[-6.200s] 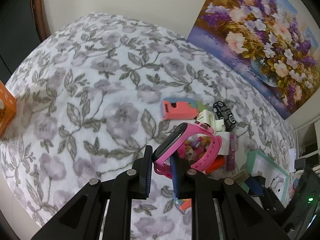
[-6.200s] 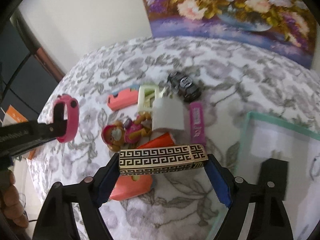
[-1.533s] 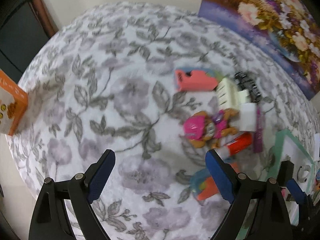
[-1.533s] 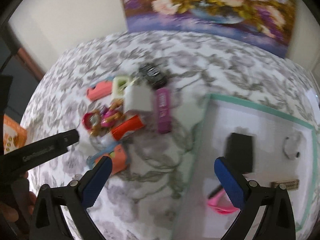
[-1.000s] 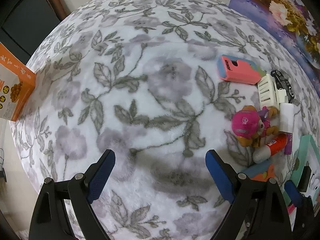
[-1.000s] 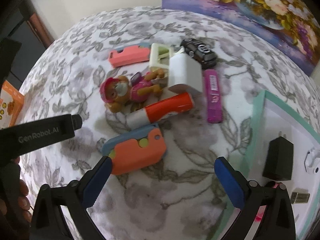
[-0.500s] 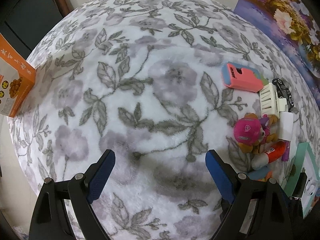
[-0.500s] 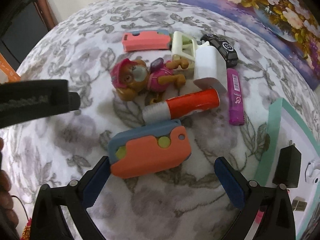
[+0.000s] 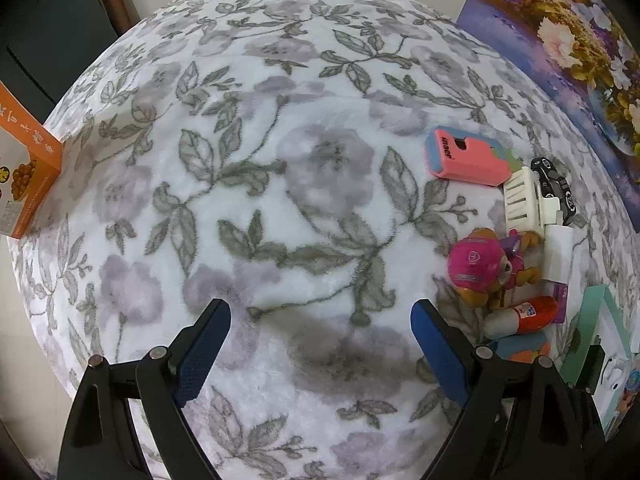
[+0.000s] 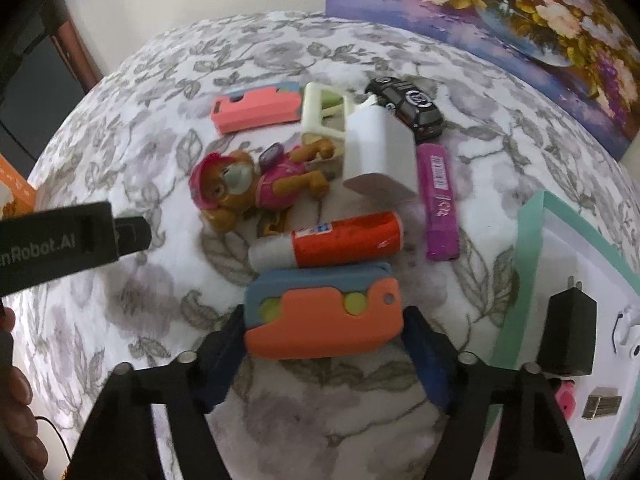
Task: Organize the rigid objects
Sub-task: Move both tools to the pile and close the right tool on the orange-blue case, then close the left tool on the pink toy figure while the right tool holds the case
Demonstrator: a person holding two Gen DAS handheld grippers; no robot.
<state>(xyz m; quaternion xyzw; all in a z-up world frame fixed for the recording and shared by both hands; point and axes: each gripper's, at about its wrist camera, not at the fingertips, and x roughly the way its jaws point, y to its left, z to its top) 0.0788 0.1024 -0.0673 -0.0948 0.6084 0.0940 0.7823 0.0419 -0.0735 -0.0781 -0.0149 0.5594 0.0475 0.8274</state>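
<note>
Between the blue pads of the right hand-held gripper [image 10: 322, 330] lies the orange and blue toy case [image 10: 322, 314], flat on the flowered surface [image 9: 280, 200]; the jaws have just been closing on it and the pads now stand against its two short ends, though whether they press firmly I cannot tell. Just behind the case lies an orange and white glue stick [image 10: 326, 245], and beyond that a toy dog in a pink cap [image 10: 248, 188], a white charger block [image 10: 378, 156], a purple tube [image 10: 438, 204], a cream plastic rack [image 10: 322, 112], a black toy car [image 10: 406, 106] and a pink case [image 10: 256, 110], all crowded close together. Right of the pile sits a white tray with a mint-green rim [image 10: 528, 248], holding a black plug adapter [image 10: 570, 332], white earbuds [image 10: 628, 328], a small metallic piece [image 10: 602, 402] and something pink at its near edge.

The left hand-held gripper [image 9: 320, 344] hangs over bare flowered cloth with its jaws spread wide and nothing between them; the pile lies off to its right. An orange box [image 9: 24, 172] stands at the far left edge of the surface
</note>
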